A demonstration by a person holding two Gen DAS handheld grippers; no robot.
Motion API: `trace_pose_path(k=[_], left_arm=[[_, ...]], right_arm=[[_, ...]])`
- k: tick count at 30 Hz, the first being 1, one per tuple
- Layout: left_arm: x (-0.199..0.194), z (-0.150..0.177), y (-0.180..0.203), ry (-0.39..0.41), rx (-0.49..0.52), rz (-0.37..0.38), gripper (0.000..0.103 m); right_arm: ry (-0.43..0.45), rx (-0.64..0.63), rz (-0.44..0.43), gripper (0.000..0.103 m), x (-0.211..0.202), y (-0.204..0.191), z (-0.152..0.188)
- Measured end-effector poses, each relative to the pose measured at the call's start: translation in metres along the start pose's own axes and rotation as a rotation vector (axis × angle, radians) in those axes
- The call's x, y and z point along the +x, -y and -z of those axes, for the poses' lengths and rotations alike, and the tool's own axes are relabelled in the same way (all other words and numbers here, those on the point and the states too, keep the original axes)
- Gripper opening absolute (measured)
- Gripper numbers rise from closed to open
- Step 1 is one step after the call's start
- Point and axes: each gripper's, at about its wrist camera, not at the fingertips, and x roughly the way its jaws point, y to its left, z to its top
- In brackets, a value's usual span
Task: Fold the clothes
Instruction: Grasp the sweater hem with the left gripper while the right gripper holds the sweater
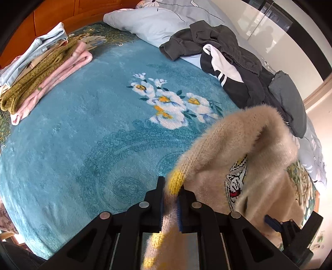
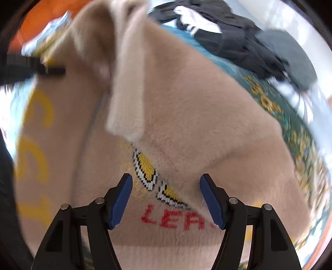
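Observation:
A fluffy beige sweater [image 1: 238, 145] with yellow stripes and a knitted cartoon patch hangs at the right of the left wrist view, over the teal flowered blanket [image 1: 83, 124]. My left gripper [image 1: 170, 191] is shut on the sweater's yellow-striped edge and holds it up. In the right wrist view the same sweater [image 2: 186, 103] fills the frame, with red letters near the bottom. My right gripper [image 2: 166, 187] is open, its blue pads close above the sweater's front, holding nothing. The left gripper [image 2: 51, 70] shows at the upper left there, pinching the sweater.
A stack of folded clothes [image 1: 41, 70], pink, olive and light blue, lies at the blanket's far left. A heap of dark grey and white unfolded clothes [image 1: 232, 62] lies at the far right beside a pale blue pillow [image 1: 145, 22]. An orange wooden headboard [image 1: 51, 12] stands behind.

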Motion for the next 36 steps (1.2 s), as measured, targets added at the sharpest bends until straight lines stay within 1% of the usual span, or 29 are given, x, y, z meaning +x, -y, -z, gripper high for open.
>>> trace_pose_path(k=[2, 6, 11, 13, 14, 15, 16, 17, 19, 21, 24, 30, 31, 34, 36], left_arm=[[-0.001, 0.001, 0.003, 0.009, 0.009, 0.007, 0.010], [-0.008, 0.004, 0.006, 0.028, 0.013, 0.030, 0.010], [-0.020, 0.009, 0.006, 0.059, 0.023, 0.048, 0.009], [-0.026, 0.012, 0.006, 0.072, 0.029, 0.054, 0.009], [-0.029, 0.014, 0.006, 0.079, 0.033, 0.057, 0.009], [-0.032, 0.015, 0.006, 0.084, 0.038, 0.062, 0.009], [-0.034, 0.017, 0.006, 0.090, 0.044, 0.066, 0.009], [-0.037, 0.019, 0.007, 0.096, 0.055, 0.064, 0.009], [-0.041, 0.023, 0.009, 0.110, 0.078, 0.059, 0.008], [-0.043, 0.027, 0.008, 0.122, 0.093, 0.051, 0.008], [-0.037, 0.032, 0.005, 0.112, 0.095, 0.039, 0.008], [-0.026, 0.039, 0.003, 0.084, 0.097, 0.051, 0.008], [-0.024, 0.038, 0.004, 0.077, 0.097, 0.051, 0.010], [-0.016, 0.035, 0.007, 0.062, 0.110, 0.043, 0.011], [-0.010, 0.034, 0.010, 0.049, 0.125, 0.029, 0.011]], right_arm=[[0.008, -0.044, 0.067, 0.069, 0.007, -0.010, 0.000], [0.047, -0.059, 0.192, 0.069, 0.009, -0.020, -0.005], [0.048, -0.073, 0.272, 0.067, 0.017, -0.030, -0.006], [0.051, -0.045, 0.285, 0.056, 0.016, -0.027, -0.008], [0.051, -0.031, 0.295, 0.045, 0.016, -0.025, -0.009], [0.052, -0.019, 0.291, 0.028, 0.015, -0.023, -0.011], [0.054, -0.005, 0.281, 0.018, 0.011, -0.021, -0.014], [0.059, 0.010, 0.284, 0.014, 0.009, -0.018, -0.017], [0.080, 0.052, 0.300, 0.013, 0.002, -0.010, -0.023], [0.111, 0.109, 0.300, 0.012, -0.010, 0.008, -0.028], [0.156, 0.192, 0.297, 0.012, -0.028, 0.037, -0.036], [0.246, 0.359, 0.289, 0.012, -0.064, 0.094, -0.051], [0.262, 0.386, 0.288, 0.012, -0.070, 0.103, -0.053], [0.252, 0.414, 0.238, 0.012, -0.063, 0.113, -0.057], [0.241, 0.391, 0.228, 0.012, -0.056, 0.109, -0.056]])
